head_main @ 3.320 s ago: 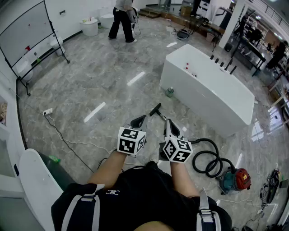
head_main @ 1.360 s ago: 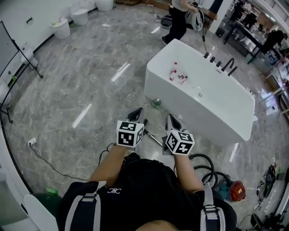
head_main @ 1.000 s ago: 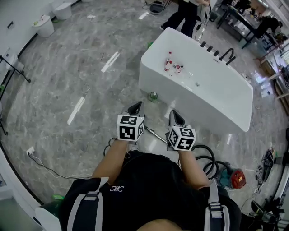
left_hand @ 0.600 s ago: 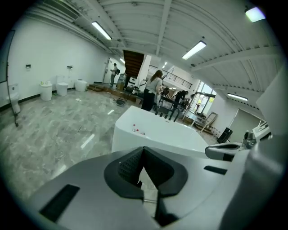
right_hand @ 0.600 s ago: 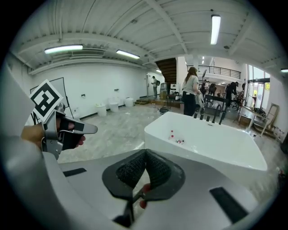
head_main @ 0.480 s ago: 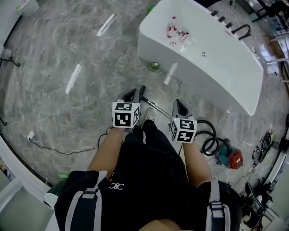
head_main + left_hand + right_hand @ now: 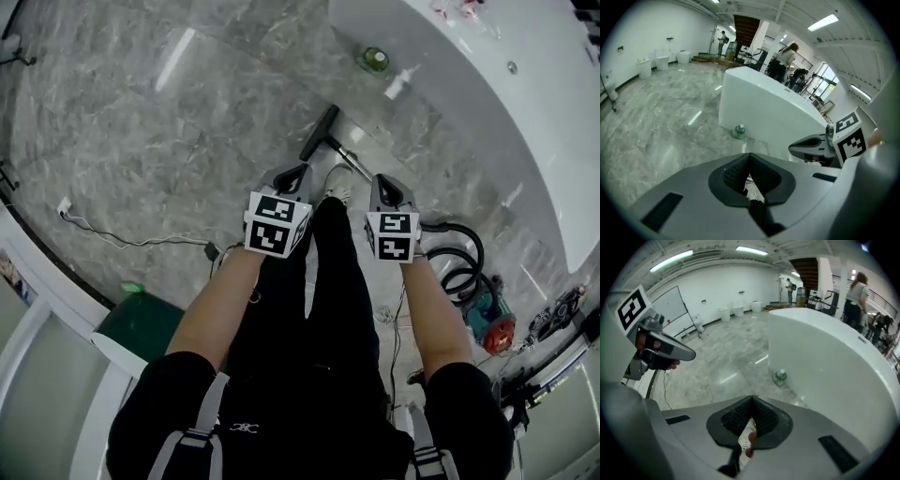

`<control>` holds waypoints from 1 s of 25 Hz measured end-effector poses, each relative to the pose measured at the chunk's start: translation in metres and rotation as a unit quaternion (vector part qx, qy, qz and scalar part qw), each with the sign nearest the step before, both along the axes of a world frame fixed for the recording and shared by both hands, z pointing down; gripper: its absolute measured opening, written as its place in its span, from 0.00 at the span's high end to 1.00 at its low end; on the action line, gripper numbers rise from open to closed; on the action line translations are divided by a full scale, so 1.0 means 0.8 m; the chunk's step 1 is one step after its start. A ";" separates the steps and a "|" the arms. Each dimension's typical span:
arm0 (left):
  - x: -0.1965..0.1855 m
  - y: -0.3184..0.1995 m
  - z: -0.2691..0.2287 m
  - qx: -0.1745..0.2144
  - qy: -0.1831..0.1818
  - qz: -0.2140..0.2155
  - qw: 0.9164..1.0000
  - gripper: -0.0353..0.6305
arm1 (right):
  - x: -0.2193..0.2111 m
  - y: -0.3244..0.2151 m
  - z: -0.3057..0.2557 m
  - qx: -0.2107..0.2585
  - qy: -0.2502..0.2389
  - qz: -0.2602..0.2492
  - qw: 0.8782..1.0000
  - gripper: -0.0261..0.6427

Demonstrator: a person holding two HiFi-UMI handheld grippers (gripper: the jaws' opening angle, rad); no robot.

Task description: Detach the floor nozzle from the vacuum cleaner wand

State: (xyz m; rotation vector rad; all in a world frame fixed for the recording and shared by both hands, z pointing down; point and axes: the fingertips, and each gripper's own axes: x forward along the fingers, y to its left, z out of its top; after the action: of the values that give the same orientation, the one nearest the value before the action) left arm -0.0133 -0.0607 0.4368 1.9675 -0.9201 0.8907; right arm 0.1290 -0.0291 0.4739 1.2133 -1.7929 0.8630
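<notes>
In the head view the black floor nozzle (image 7: pixel 319 133) lies on the grey marble floor, joined to the silver wand (image 7: pixel 354 164), which runs back toward the person's shoe. A black hose (image 7: pixel 461 262) coils to the red and teal vacuum body (image 7: pixel 497 330) at the right. My left gripper (image 7: pixel 298 172) hangs just left of the wand, shut and empty. On the wand's right my right gripper (image 7: pixel 382 181) is also shut and empty. Neither touches the wand. The left gripper view shows its jaws (image 7: pixel 749 158) closed; the right gripper view shows the same (image 7: pixel 751 400).
A white bathtub (image 7: pixel 525 103) fills the upper right, with a green bottle (image 7: pixel 375 60) on the floor beside it. A white cable with a plug strip (image 7: pixel 66 206) trails at the left. A dark green bin (image 7: pixel 141 323) stands by my left leg.
Both grippers have dropped toward the floor and tipped downward, jaws still shut. The head view has tilted down, so the nozzle and wand now lie just ahead of the grippers.
</notes>
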 end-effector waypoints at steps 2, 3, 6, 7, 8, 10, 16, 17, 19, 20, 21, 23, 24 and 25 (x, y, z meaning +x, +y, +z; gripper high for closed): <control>0.001 -0.004 0.074 -0.021 -0.003 -0.014 1.000 0.95 | -0.005 -0.009 0.083 -0.013 0.007 -0.045 0.999 0.96; 0.000 -0.003 0.107 -0.032 -0.003 -0.024 0.999 0.95 | -0.009 -0.010 0.123 -0.017 0.012 -0.071 0.997 0.96; 0.001 0.010 0.198 -0.065 0.002 -0.052 0.996 0.95 | -0.019 0.002 0.235 -0.025 0.023 -0.149 0.988 0.96; 0.003 0.016 0.224 -0.075 0.005 -0.058 0.995 0.95 | -0.020 0.009 0.269 -0.028 0.027 -0.168 0.985 0.96; 0.006 0.023 0.249 -0.083 0.008 -0.061 0.995 0.95 | -0.020 0.018 0.304 -0.032 0.033 -0.186 0.982 0.96; 0.010 0.038 0.296 -0.094 0.005 -0.057 0.994 0.95 | -0.014 0.043 0.375 -0.046 0.045 -0.212 0.975 0.96; 0.015 0.068 0.401 -0.111 -0.004 -0.022 0.994 0.95 | 0.034 0.121 0.566 -0.148 0.068 -0.199 0.966 0.82; 0.016 0.067 0.416 -0.110 -0.004 -0.016 0.994 0.95 | 0.041 0.130 0.591 -0.162 0.074 -0.200 0.963 0.80; 0.020 0.063 0.441 -0.107 -0.003 -0.007 0.994 0.95 | 0.051 0.146 0.633 -0.182 0.082 -0.209 0.957 0.79; 0.023 0.059 0.452 -0.103 -0.003 -0.001 0.995 0.95 | 0.053 0.154 0.649 -0.188 0.086 -0.216 0.954 0.79; 0.025 0.055 0.461 -0.099 -0.005 0.006 0.995 0.95 | 0.054 0.161 0.663 -0.193 0.090 -0.223 0.951 0.79; 0.031 0.051 0.474 -0.092 -0.010 0.019 0.996 0.95 | 0.054 0.173 0.685 -0.194 0.101 -0.238 0.946 0.78; 0.034 0.051 0.478 -0.092 -0.009 0.023 0.995 0.95 | 0.054 0.175 0.692 -0.192 0.107 -0.243 0.945 0.76; 0.038 0.052 0.480 -0.093 -0.007 0.025 0.995 0.95 | 0.054 0.177 0.696 -0.191 0.112 -0.248 0.943 0.74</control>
State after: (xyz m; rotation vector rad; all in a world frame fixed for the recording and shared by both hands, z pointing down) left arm 0.0169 -0.0189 0.8208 1.8330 -0.7684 0.9843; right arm 0.1726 0.1129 1.0310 0.5477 -1.5500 0.6991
